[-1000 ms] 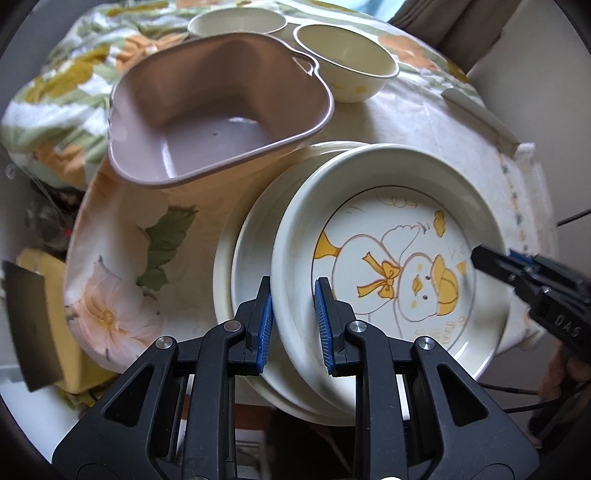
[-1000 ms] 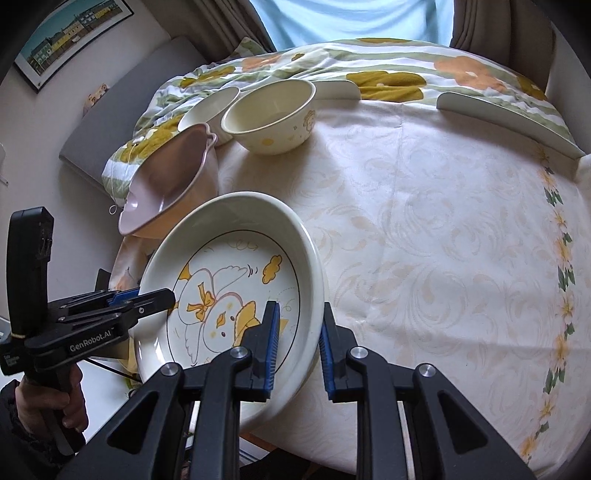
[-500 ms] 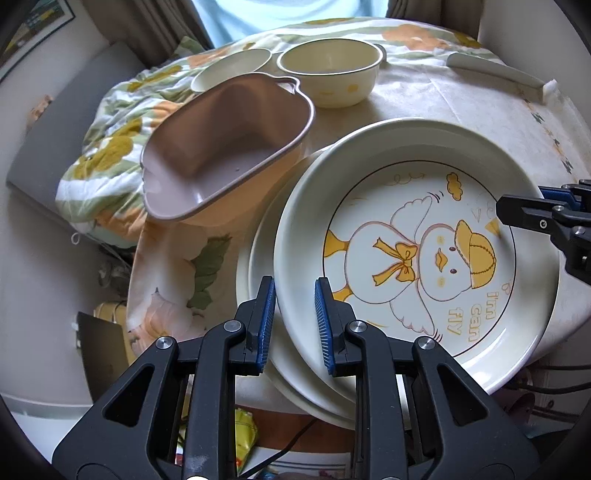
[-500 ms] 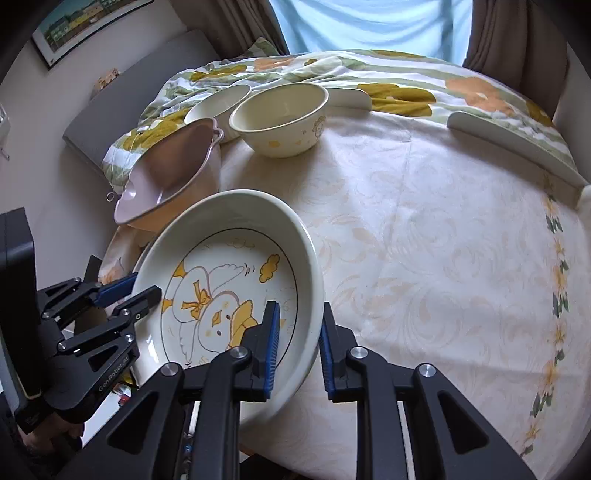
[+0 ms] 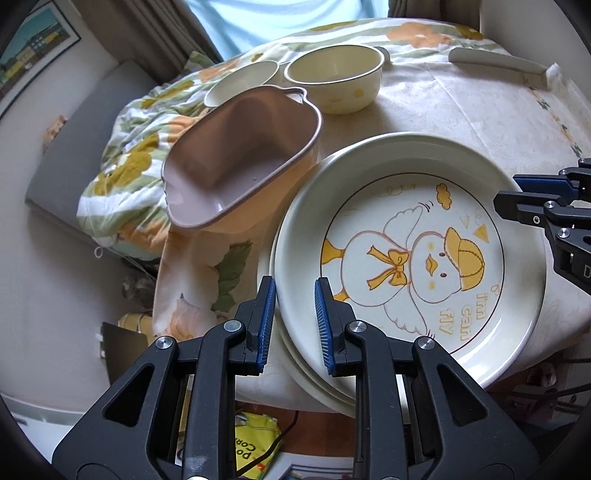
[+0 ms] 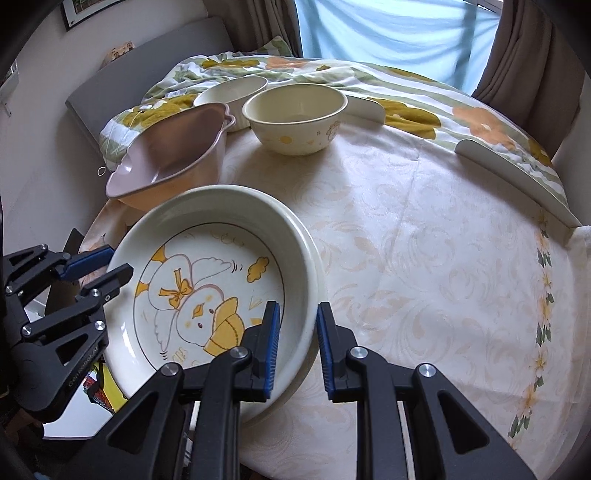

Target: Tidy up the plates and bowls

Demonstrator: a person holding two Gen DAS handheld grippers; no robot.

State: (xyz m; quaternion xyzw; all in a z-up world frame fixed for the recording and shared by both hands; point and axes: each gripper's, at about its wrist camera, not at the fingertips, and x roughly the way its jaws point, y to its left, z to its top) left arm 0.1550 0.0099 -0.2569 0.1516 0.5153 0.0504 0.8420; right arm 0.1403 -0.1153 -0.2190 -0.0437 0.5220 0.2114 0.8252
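On the duck plate (image 5: 410, 254) in front of me I read "I'm can fly" in yellow letters along the inner edge. A yellow packet (image 5: 255, 448) under the counter shows "PO" and "COR"; the rest is cut off.

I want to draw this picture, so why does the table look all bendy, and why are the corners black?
Both wrist views use a fisheye lens, which bends straight lines and leaves dark corners. In the left wrist view the duck plate is sharp and evenly lit. In the right wrist view the window is bright and a little blurry, and soft daylight leaves only faint shadows under the cream bowl.
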